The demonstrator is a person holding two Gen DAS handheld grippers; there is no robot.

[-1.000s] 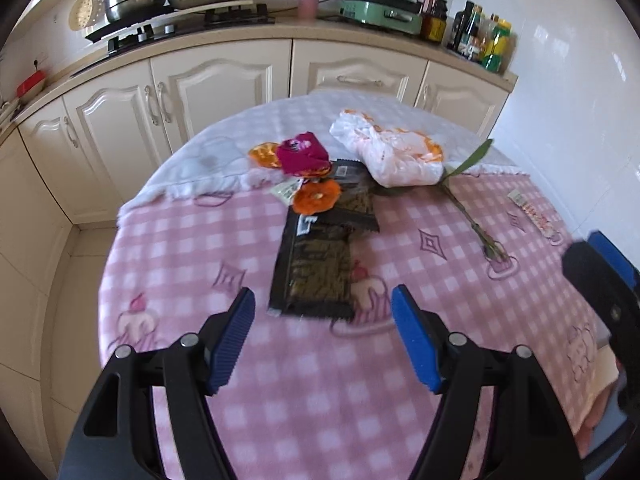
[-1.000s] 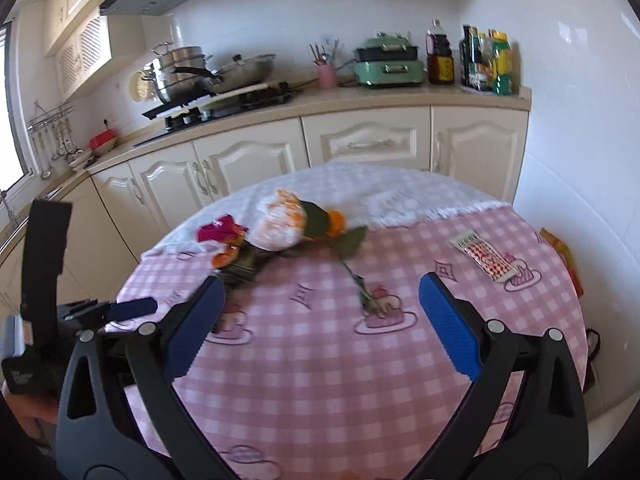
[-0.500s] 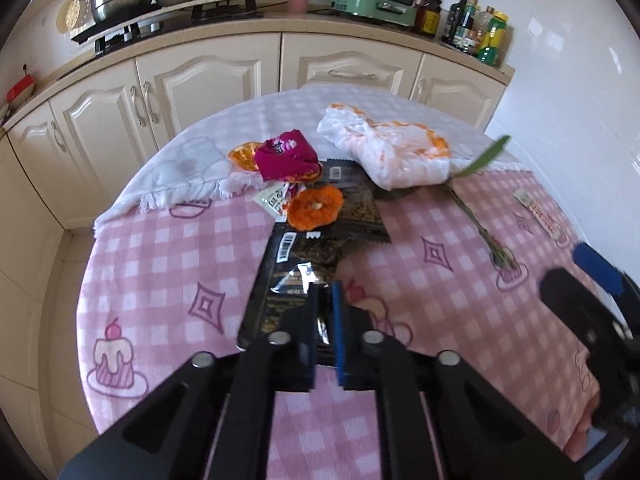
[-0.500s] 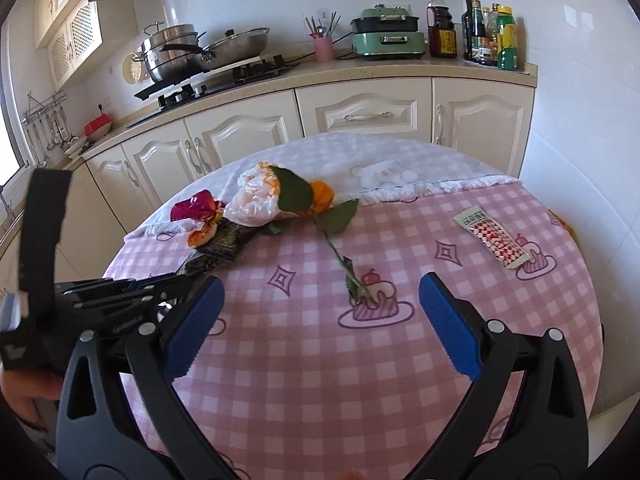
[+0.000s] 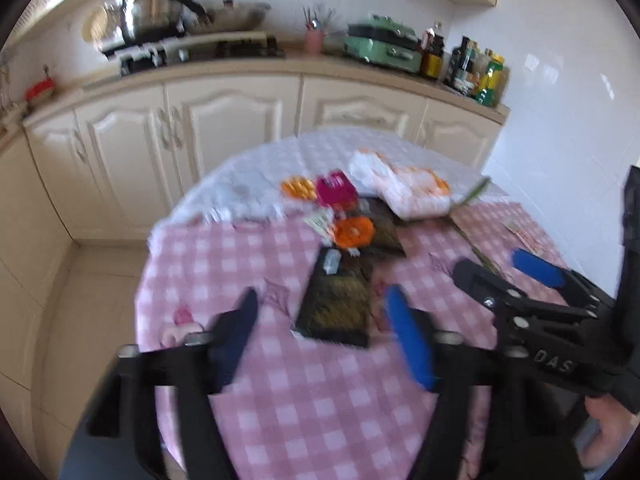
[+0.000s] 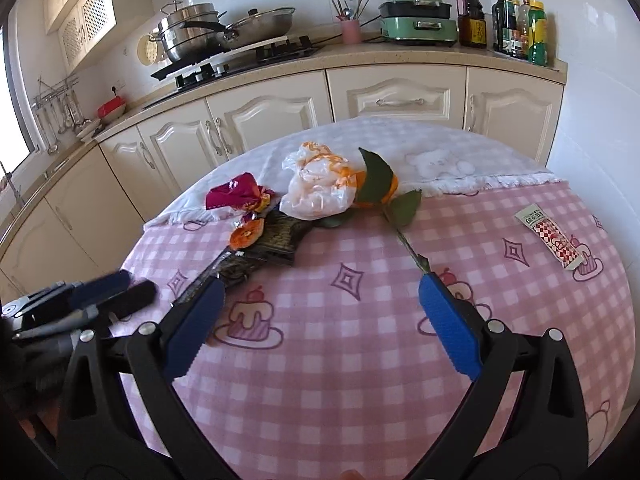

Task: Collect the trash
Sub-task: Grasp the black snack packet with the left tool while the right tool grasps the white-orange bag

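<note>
Trash lies on the round table with a pink checked cloth [image 6: 360, 360]: a black snack packet [image 5: 336, 304], an orange peel [image 5: 354, 232], a magenta wrapper [image 5: 334, 190], a white and orange plastic bag [image 5: 404, 188], a leafy stem [image 6: 400, 220] and a red and white sachet [image 6: 550, 236]. My left gripper [image 5: 320, 300] hovers over the packet's near end; its jaws are opening and the pads do not press on the packet. My right gripper [image 6: 320, 284] is open and holds nothing, its right fingertip near the stem's cut end. The left wrist view is blurred.
Behind the table runs a cream cabinet front [image 6: 280, 112] under a counter with a stove and pots [image 6: 208, 36], a green appliance [image 6: 418, 20] and bottles [image 6: 520, 24]. A white tiled wall [image 5: 560, 80] stands on the right. A person's hand [image 5: 608, 420] holds the right gripper.
The left gripper was open, went shut at the packet's near edge, and now stands open again, drawn back a little. The packet still lies flat. The right gripper has moved closer to the stem, still open.
</note>
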